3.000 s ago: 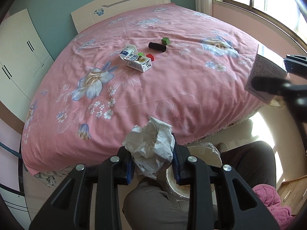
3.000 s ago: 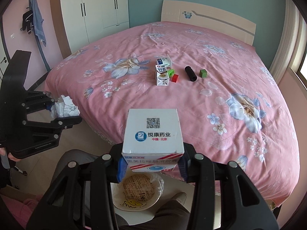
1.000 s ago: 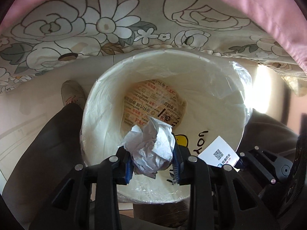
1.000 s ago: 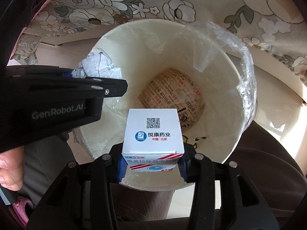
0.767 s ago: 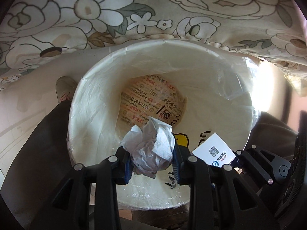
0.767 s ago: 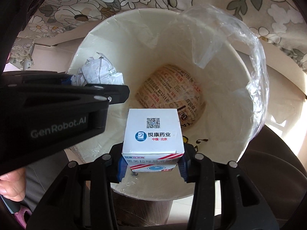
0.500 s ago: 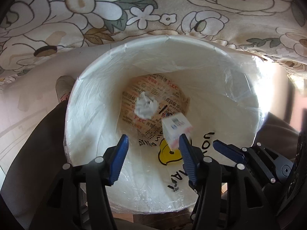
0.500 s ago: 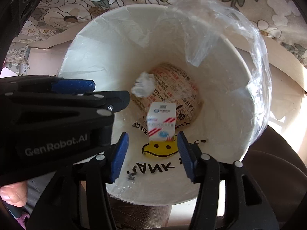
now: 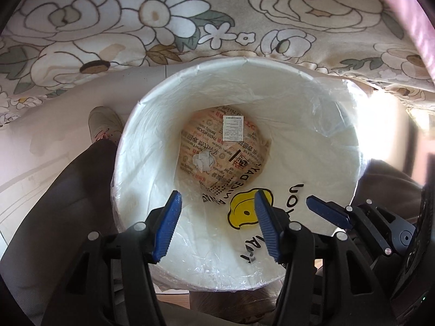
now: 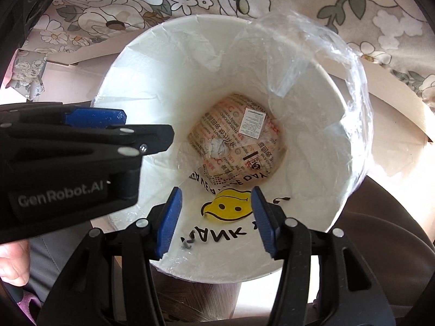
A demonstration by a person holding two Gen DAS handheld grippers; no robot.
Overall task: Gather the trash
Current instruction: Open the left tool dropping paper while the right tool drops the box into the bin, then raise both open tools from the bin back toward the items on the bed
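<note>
Left gripper: blue-padded fingers spread wide, nothing between them; hangs over the near rim of the bin, pointing down into it.
Right gripper: blue-padded fingers spread wide, empty; also over the near rim, just beside the left gripper, whose black body fills the left of the right wrist view.
Bin: white round trash bin with clear plastic liner, mouth up, directly below both grippers; liner carries a yellow smiley print on the near inner wall.
Bin contents, bottom: crumpled white paper ball lies on a printed brown-and-red paper wrapper; small white medicine box lies flat just beyond the ball, label face up.
Key relation: both pieces lie straight ahead of the fingers along the pointing axis, well apart from them, deep at the bin floor; paper ball sits slightly left of the left gripper's centre line, box near centre. Neither gripper is markedly nearer.
Box long axis: runs roughly near-to-far in the left wrist view, tilted a little in the right wrist view.
Beyond bin: beige bed skirt with white flower print hangs just behind the far rim; pale floor to the left.
Judgement: this drop looks complete; next move likely calls for lifting both grippers clear of the rim. Other trash not in view.
</note>
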